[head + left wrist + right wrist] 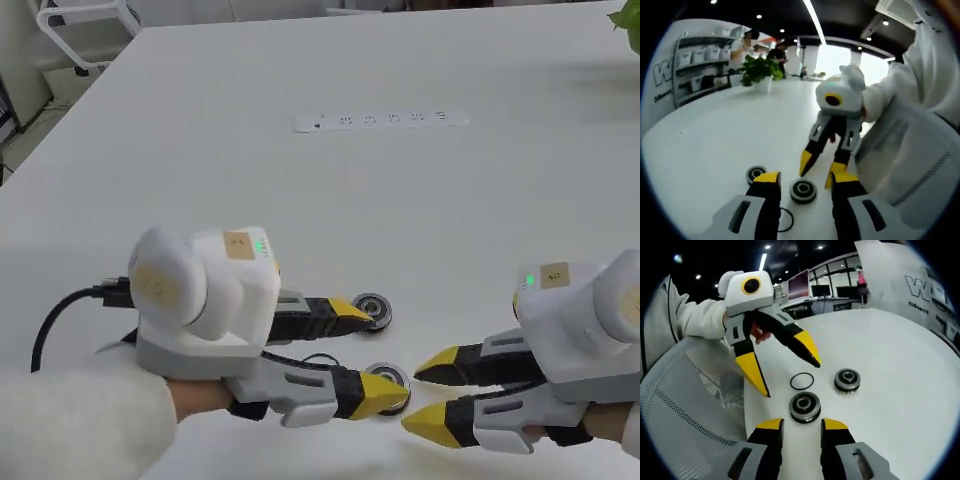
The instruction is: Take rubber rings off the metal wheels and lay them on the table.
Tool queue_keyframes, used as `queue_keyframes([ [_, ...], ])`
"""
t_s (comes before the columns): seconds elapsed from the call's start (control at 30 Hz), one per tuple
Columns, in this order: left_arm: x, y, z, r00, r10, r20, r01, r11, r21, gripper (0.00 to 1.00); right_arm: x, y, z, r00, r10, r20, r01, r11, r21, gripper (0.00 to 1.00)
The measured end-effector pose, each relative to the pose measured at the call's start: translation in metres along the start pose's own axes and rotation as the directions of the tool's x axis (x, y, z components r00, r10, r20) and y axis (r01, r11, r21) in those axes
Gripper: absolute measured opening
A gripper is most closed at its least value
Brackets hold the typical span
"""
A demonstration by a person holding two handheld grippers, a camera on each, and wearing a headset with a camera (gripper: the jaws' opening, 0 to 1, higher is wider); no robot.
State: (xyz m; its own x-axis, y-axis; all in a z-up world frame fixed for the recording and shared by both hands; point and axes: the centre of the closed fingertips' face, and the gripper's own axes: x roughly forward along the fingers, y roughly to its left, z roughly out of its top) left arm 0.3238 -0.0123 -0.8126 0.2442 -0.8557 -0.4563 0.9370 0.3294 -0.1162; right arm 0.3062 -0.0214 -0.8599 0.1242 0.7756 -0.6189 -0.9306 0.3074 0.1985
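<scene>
Your left gripper is open with nothing in it. One metal wheel lies flat on the desk just ahead of its tips, in line with the gap between the jaws. Your right gripper is also open and empty. It points at that same wheel from the opposite side, its tips just short of the rim. A second wheel lies beyond and to the right of the right gripper's jaws, apart from the first. A loose rubber ring lies flat on the desk just past the first wheel, under the left gripper's spread jaws.
</scene>
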Motion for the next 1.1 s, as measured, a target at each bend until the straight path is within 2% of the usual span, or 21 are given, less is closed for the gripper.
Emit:
queue_keyframes([
  [0.03,0.001,0.002,-0.003,0.9999,0.008,-0.007,-0.008,1.000,0.016,0.38,0.000,0.000,0.001,1.0000,-0.002,0.003,0.002,1.000,-0.005,0.26],
  [0.13,0.006,0.007,-0.009,0.9993,0.036,-0.007,-0.035,0.999,0.015,0.35,0.002,0.000,0.001,1.0000,-0.001,0.004,0.001,1.000,-0.009,0.25],
  [0.17,0.009,0.005,-0.013,0.9995,0.030,-0.012,-0.029,0.999,0.018,0.34,0.004,-0.001,0.000,1.0000,-0.001,0.002,0.001,1.000,-0.014,0.25],
  [0.23,0.012,0.003,-0.022,0.9979,0.027,-0.060,-0.022,0.997,0.074,0.30,0.005,-0.001,0.000,1.0000,-0.003,-0.003,0.002,1.000,-0.024,0.24],
  [0.27,0.013,0.002,-0.022,0.9981,0.026,-0.056,-0.021,0.996,0.081,0.29,0.005,-0.001,0.000,1.0000,-0.002,-0.003,0.001,1.000,-0.027,0.24],
  [0.37,0.016,-0.001,-0.023,0.9985,0.012,-0.053,-0.009,0.997,0.071,0.25,0.006,-0.001,0.001,1.0000,-0.003,0.000,0.003,0.999,-0.039,0.23],
  [0.47,0.016,0.001,-0.026,0.9977,0.022,-0.065,-0.016,0.996,0.091,0.20,0.007,-0.003,0.001,1.0000,-0.009,-0.003,0.009,0.999,-0.050,0.22],
  [0.53,0.017,0.003,-0.028,0.9969,0.029,-0.073,-0.023,0.996,0.082,0.16,0.008,-0.003,0.002,1.0000,-0.008,-0.002,0.008,0.998,-0.054,0.22],
  [0.57,0.017,0.003,-0.032,0.9958,0.037,-0.083,-0.033,0.998,0.055,0.16,0.009,-0.003,0.002,1.0000,-0.008,-0.003,0.008,0.998,-0.058,0.21],
  [0.6,0.019,0.003,-0.028,0.9973,0.036,-0.064,-0.031,0.996,0.086,0.16,0.010,-0.003,0.000,0.9999,-0.008,-0.010,0.008,0.998,-0.065,0.21],
  [0.63,0.018,0.001,-0.030,0.9969,0.035,-0.071,-0.029,0.996,0.085,0.15,0.011,-0.003,-0.001,0.9997,-0.012,-0.022,0.010,0.997,-0.076,0.20],
  [0.67,0.019,-0.001,-0.030,0.9968,0.029,-0.074,-0.021,0.995,0.099,0.14,0.012,-0.002,0.000,0.9998,-0.011,-0.013,0.010,0.995,-0.095,0.20],
  [0.7,0.019,-0.001,-0.028,0.9971,0.032,-0.070,-0.025,0.994,0.102,0.14,0.012,-0.003,0.000,0.9997,-0.015,-0.019,0.013,0.996,-0.087,0.20],
  [0.93,0.016,-0.003,-0.029,0.9972,0.042,-0.062,-0.039,0.998,0.053,0.14,0.012,-0.006,0.001,0.9997,-0.025,-0.005,0.025,0.998,-0.062,0.18],
  [1.1,0.015,-0.004,-0.029,0.9975,0.041,-0.057,-0.038,0.998,0.052,0.14,0.012,-0.006,0.001,0.9995,-0.031,-0.007,0.030,0.997,-0.074,0.17],
])
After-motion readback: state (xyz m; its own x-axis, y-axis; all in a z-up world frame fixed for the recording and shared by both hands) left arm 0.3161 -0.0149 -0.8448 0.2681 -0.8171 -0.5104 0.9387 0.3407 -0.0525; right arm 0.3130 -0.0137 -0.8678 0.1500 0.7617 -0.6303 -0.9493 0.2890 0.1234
